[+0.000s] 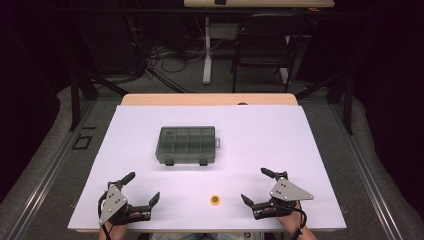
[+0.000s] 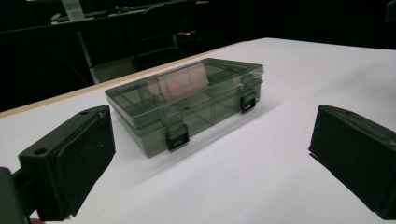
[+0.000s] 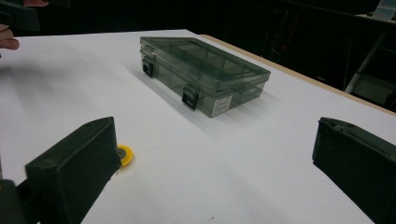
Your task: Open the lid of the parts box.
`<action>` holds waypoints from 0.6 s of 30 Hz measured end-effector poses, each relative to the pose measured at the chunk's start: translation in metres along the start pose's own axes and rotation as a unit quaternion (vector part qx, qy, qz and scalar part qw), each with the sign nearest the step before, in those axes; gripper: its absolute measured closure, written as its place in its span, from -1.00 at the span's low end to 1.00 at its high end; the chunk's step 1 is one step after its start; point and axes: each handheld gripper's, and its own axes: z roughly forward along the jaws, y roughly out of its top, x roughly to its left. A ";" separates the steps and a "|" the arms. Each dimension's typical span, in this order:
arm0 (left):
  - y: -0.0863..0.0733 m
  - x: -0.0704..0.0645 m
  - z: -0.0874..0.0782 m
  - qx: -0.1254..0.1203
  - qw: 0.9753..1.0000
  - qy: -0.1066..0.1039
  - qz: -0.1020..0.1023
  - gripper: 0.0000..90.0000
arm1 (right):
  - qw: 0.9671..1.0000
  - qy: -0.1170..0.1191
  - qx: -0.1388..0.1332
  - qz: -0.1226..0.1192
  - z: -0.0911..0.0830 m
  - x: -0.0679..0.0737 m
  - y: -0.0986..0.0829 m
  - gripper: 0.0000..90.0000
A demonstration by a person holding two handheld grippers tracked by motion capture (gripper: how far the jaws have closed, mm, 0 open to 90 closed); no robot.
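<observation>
From the high view, a smoky translucent compartment box (image 1: 187, 145) sits closed mid-table on the white sheet (image 1: 280, 135), well apart from both grippers; a small yellow disc (image 1: 215, 200) lies between the left gripper (image 1: 142, 188) and the right gripper (image 1: 258, 185), both with jaws spread and empty. The left gripper view reveals the box's (image 2: 187, 102) two black latches and inner dividers. The right gripper view adds a label on the box's (image 3: 205, 74) end wall, with the disc (image 3: 124, 155) just beside one jaw.

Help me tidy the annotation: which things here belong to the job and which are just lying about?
Job:
- compartment box, shut and latched
- small yellow disc
- left gripper and right gripper, both open, holding nothing

Lying about:
- folding chair behind the table
- cables on the floor
</observation>
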 end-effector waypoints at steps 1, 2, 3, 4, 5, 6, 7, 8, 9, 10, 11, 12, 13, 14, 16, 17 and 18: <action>0.000 0.000 0.000 0.001 1.000 0.000 0.001 -0.99 | 1.000 0.003 0.001 -0.001 0.003 -0.001 0.000 -1.00; 0.001 0.000 0.000 0.003 1.000 0.002 0.005 -0.99 | 1.000 0.003 0.006 -0.004 0.004 -0.001 0.000 -1.00; 0.001 0.000 0.000 0.003 1.000 0.002 0.005 -0.99 | 1.000 0.003 0.006 -0.004 0.004 -0.001 0.000 -1.00; 0.001 0.000 0.000 0.003 1.000 0.003 0.003 -0.99 | 1.000 0.003 0.004 -0.005 0.007 -0.001 0.001 -1.00; 0.001 0.000 0.000 0.003 1.000 0.002 0.003 -0.99 | 1.000 0.003 0.004 -0.005 0.007 -0.001 0.001 -1.00; 0.001 0.001 0.001 0.006 1.000 0.004 0.006 -0.99 | 1.000 0.003 0.005 -0.009 0.010 -0.002 0.002 -1.00; 0.002 0.003 0.002 0.008 1.000 0.004 0.006 -0.99 | 1.000 0.003 0.005 -0.011 0.012 -0.002 0.003 -1.00; 0.002 0.004 0.004 0.009 1.000 0.005 0.005 -0.99 | 1.000 0.002 0.008 -0.011 0.014 -0.003 0.003 -1.00; 0.002 0.005 0.005 0.010 1.000 0.005 0.004 -0.99 | 1.000 0.002 0.008 -0.013 0.017 -0.004 0.003 -1.00; 0.002 0.005 0.005 0.010 1.000 0.005 0.004 -0.99 | 1.000 0.003 0.013 -0.014 0.019 -0.004 0.004 -1.00; 0.002 0.007 0.006 0.011 1.000 0.007 0.003 -0.99 | 1.000 0.004 0.016 -0.014 0.020 -0.005 0.004 -1.00; 0.001 0.010 0.008 0.013 1.000 0.007 -0.002 -0.99 | 1.000 0.003 0.017 -0.017 0.023 -0.006 0.005 -1.00; 0.001 0.011 0.008 0.013 1.000 0.008 -0.002 -0.99 | 1.000 0.003 0.016 -0.017 0.026 -0.007 0.006 -1.00; 0.001 0.012 0.009 0.015 1.000 0.008 -0.004 -0.99 | 1.000 0.004 0.017 -0.017 0.028 -0.007 0.007 -1.00; 0.001 0.012 0.010 0.016 1.000 0.006 -0.005 -0.99 | 1.000 0.007 0.019 -0.019 0.033 -0.008 0.008 -1.00; 0.002 0.013 0.011 0.016 1.000 0.005 -0.006 -0.99 | 1.000 0.007 0.019 -0.019 0.033 -0.008 0.008 -1.00; 0.003 0.015 0.012 0.018 1.000 0.006 -0.003 -0.99 | 1.000 0.009 0.020 -0.021 0.038 -0.009 0.010 -1.00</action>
